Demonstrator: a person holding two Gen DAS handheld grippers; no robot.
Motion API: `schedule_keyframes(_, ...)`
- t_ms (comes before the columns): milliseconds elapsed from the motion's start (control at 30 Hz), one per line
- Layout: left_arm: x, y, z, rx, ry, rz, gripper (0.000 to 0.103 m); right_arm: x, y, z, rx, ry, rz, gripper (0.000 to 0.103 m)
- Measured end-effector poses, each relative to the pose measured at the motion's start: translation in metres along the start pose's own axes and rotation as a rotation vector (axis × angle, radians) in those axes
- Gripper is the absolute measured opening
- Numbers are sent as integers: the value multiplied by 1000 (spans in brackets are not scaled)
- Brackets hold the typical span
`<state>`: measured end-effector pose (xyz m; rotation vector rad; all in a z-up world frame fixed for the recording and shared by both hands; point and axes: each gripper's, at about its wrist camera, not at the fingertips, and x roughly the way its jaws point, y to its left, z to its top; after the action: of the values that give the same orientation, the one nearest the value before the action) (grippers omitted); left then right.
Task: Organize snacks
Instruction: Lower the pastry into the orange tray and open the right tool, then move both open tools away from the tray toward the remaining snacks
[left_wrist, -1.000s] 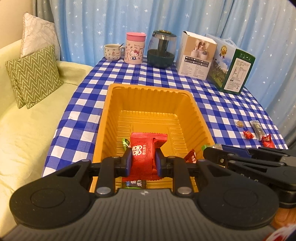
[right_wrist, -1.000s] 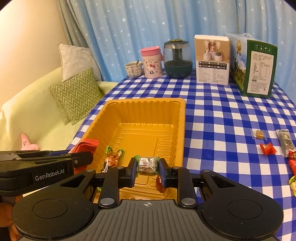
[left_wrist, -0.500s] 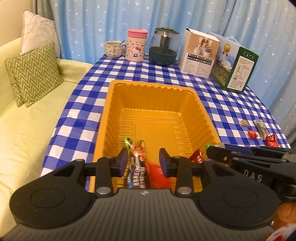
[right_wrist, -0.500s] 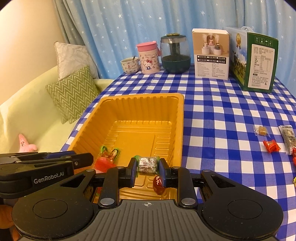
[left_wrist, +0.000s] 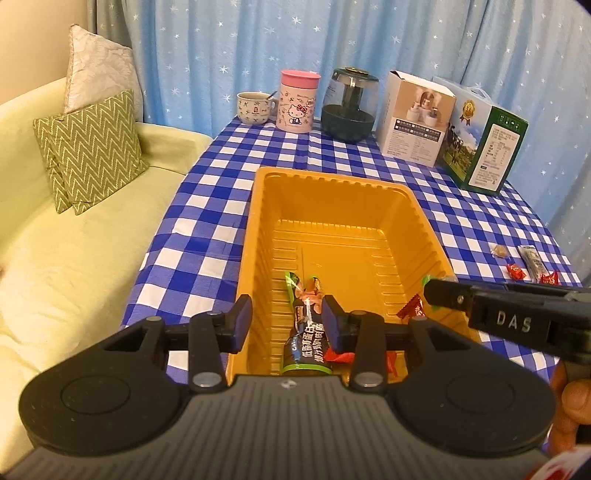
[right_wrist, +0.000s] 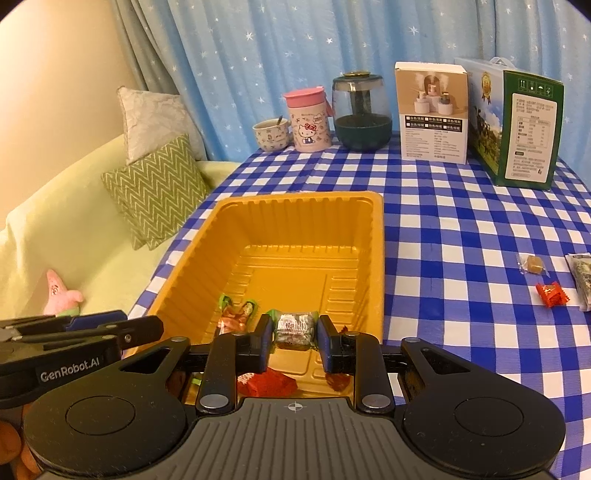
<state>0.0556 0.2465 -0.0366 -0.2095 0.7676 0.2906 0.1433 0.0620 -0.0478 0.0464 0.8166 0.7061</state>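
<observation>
An orange tray (left_wrist: 258, 206) (right_wrist: 376, 236) sits on the blue checked table. Its near end holds a green-and-black bar (left_wrist: 306, 336), a red packet (right_wrist: 267, 382) and small red candies (left_wrist: 412, 308). My left gripper (left_wrist: 286, 323) is open and empty above the tray's near left end. My right gripper (right_wrist: 293, 330) is shut on a small silver candy with green ends (right_wrist: 293, 328), held over the tray's near end. Its side shows in the left wrist view (left_wrist: 509, 319).
Loose candies (right_wrist: 552, 293) (left_wrist: 517, 271) and a long wrapped bar (left_wrist: 532, 260) lie on the table right of the tray. A cup (left_wrist: 255, 107), pink mug (left_wrist: 297, 101), dark jar (left_wrist: 349, 105) and two boxes (left_wrist: 415, 118) (left_wrist: 484, 144) stand at the back. A sofa with cushions (left_wrist: 88, 151) is left.
My left gripper opened and dropped the red packet into the tray, then drew back and up. My right gripper kept hold of the silver candy and shifted slightly.
</observation>
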Motion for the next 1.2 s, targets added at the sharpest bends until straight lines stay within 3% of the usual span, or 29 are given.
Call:
schedule_keyframes(100,-3,2,-1,1,-6,10,42,1,-3,2,25,0,20,28)
schedule_keyframes(233,-8,3,-3,-6,-13,16,45,-5,-10,1,44,-15,4,41)
schedule_keyframes(600,-32,-16,-15,-4,-37,-4,47,-51,-33,-21,101,-4,-80,44)
schedule_keyframes(967,-63,-60,-27,28,-38,-63,58,-114,-58,-44,143,-8,-156,65)
schedule_keyframes(1200,-77,-99,-33,76,-43,-116,69,-155,-80,-57,171,-34,-215,72)
